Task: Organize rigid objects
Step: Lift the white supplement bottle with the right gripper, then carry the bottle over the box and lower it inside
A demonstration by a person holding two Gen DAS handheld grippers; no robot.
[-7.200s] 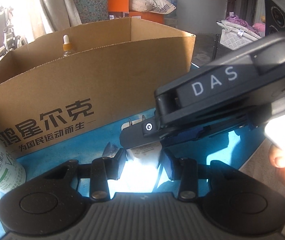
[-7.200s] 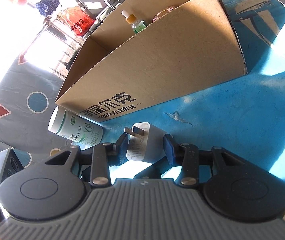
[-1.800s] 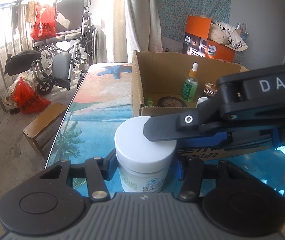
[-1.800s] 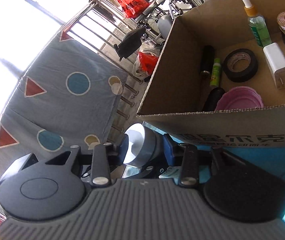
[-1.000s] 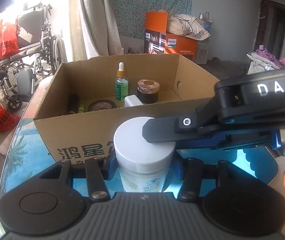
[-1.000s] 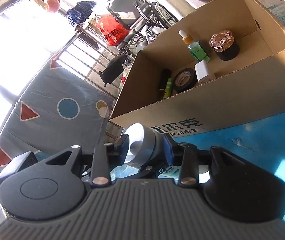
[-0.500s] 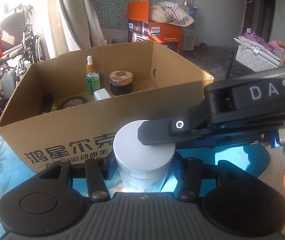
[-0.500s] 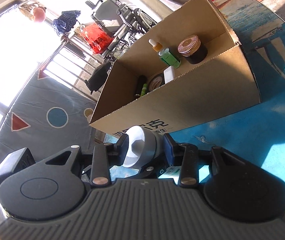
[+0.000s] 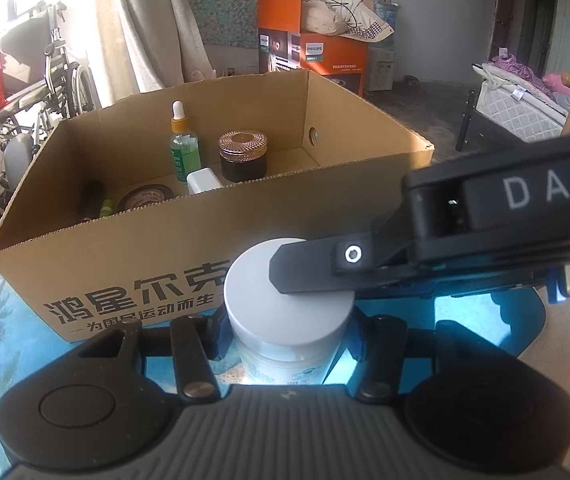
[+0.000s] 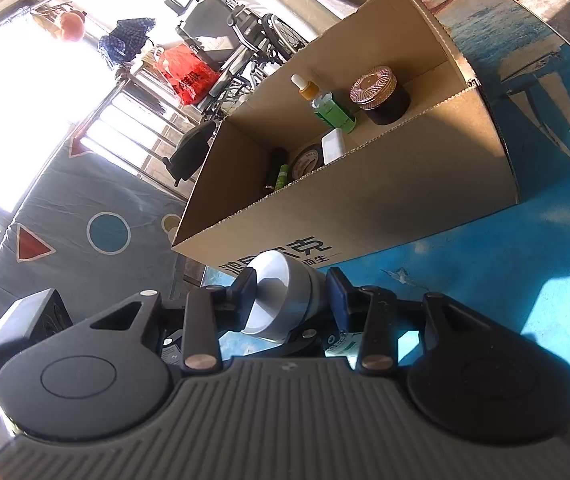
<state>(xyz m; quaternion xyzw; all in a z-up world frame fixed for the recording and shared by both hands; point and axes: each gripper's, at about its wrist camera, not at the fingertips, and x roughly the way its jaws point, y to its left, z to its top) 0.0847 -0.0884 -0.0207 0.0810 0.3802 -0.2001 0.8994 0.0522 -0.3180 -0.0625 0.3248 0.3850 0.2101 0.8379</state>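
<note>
open cardboard box [image 9: 213, 240] stands on the blue printed tabletop [image 10: 505, 304]; walls are plain corrugated board with a serrated cut rim, black printed characters on the near wall, one round hole in the right end wall; contents, all on the box floor: green dropper bottle [image 9: 184, 152] upright with orange collar and white bulb; dark glass jar [image 9: 242, 156] with a ribbed copper-toned lid just beside it; white charger block [image 9: 203, 180] in front of the bottle; black tape roll [image 9: 145, 198] lying flat; a slim green tube [image 9: 105, 208] and a dark cylinder at the left end (partly hidden by the near wall). white jar [image 9: 287, 312], a smooth plastic cylinder with a flat round lid and printed label, sits outside the box, just in front of its near wall; left gripper [image 9: 287, 340] is clamped on the jar body below the lid; right gripper [image 10: 291, 300] has its pads at either side of the lid; whether they press cannot be told.
</note>
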